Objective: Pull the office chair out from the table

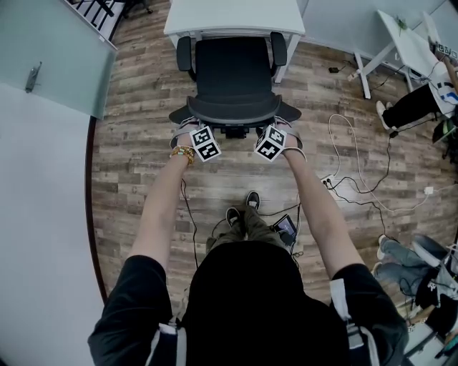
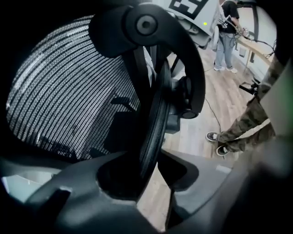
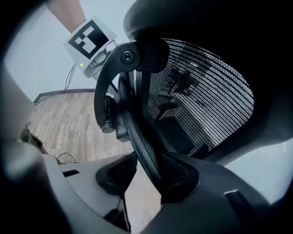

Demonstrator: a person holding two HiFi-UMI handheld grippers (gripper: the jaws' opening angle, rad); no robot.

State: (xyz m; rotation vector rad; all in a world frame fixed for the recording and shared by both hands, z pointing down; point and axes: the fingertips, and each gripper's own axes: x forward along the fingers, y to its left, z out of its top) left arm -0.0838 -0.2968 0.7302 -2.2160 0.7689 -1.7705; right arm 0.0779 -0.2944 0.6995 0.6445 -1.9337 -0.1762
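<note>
The black mesh office chair [image 1: 232,78] stands tucked under the white table [image 1: 236,14], its backrest toward me. My left gripper [image 1: 189,133] is at the left end of the backrest's top rim and my right gripper [image 1: 285,133] at the right end. In the left gripper view the backrest rim [image 2: 153,119] runs down between the open jaws of the left gripper [image 2: 153,180], leaning on the left jaw, with floor showing beside it. In the right gripper view the rim [image 3: 137,132] lies against the right jaw of the right gripper [image 3: 142,180], a gap on its left.
White cables [image 1: 358,179] and a power strip [image 1: 327,181] lie on the wooden floor at right. A seated person [image 1: 418,104] and a second white table [image 1: 411,43] are at the far right. A glass partition [image 1: 43,57] stands at left. My feet [image 1: 243,211] are just behind the chair.
</note>
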